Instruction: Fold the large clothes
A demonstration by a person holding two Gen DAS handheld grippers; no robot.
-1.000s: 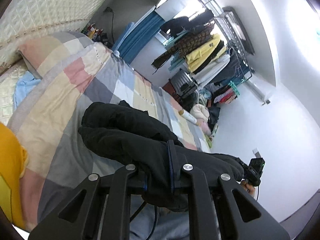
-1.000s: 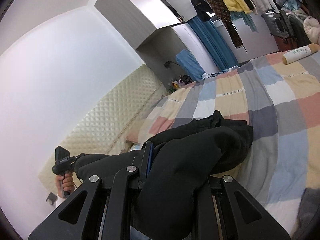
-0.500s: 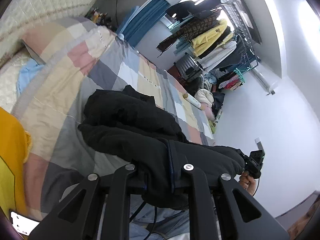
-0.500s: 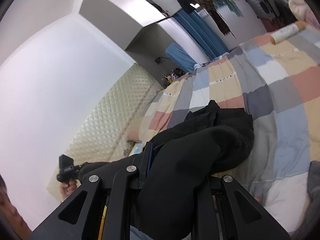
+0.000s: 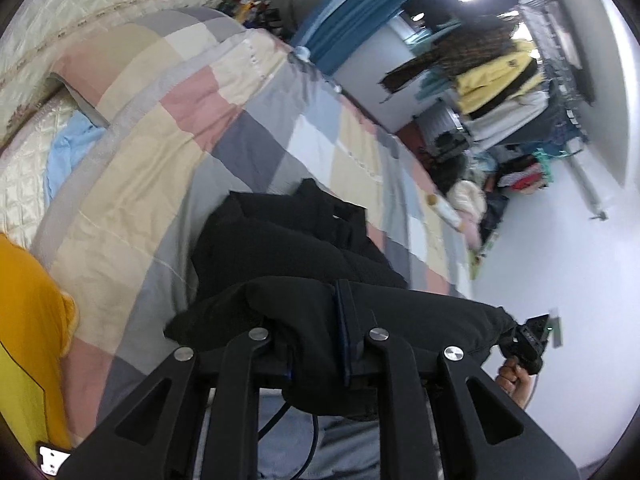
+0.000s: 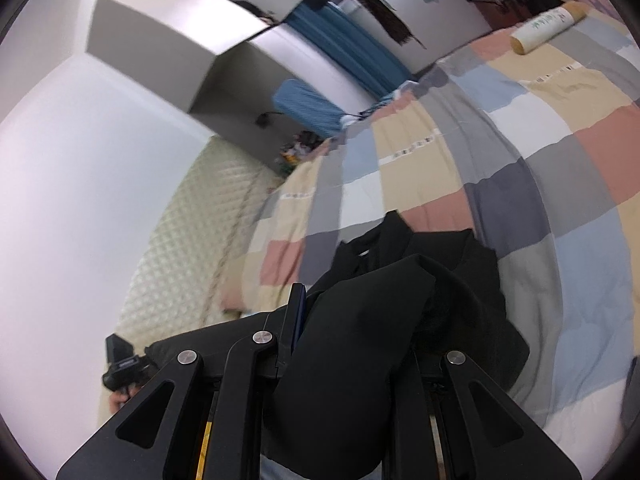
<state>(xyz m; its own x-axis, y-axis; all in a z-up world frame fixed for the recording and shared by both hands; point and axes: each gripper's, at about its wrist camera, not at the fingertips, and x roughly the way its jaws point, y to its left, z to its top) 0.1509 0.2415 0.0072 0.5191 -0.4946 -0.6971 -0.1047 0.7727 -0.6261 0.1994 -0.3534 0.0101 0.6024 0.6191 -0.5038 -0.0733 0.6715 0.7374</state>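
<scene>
A large black garment (image 5: 288, 248) hangs between my two grippers above a checked bed quilt (image 5: 152, 128). My left gripper (image 5: 320, 332) is shut on one edge of it, cloth bunched over the fingers. My right gripper (image 6: 340, 328) is shut on the other edge, and the black garment (image 6: 380, 312) drapes over its fingers and hides the right one. The far end of the garment rests on the quilt (image 6: 540, 152). Each gripper shows in the other view: the right gripper (image 5: 528, 340) at lower right, the left gripper (image 6: 120, 364) at lower left.
A padded cream headboard (image 6: 180, 240) and a checked pillow (image 5: 120, 56) lie at the bed's head. A yellow garment (image 5: 24, 320) is at the left. A white bottle (image 6: 548, 24) lies on the quilt's far side. A loaded clothes rack (image 5: 500, 80) stands past the bed.
Both grippers have risen and tilted, lifting the held edge of the black garment. More of the quilt and the garment's far end show now. The grips are unchanged.
</scene>
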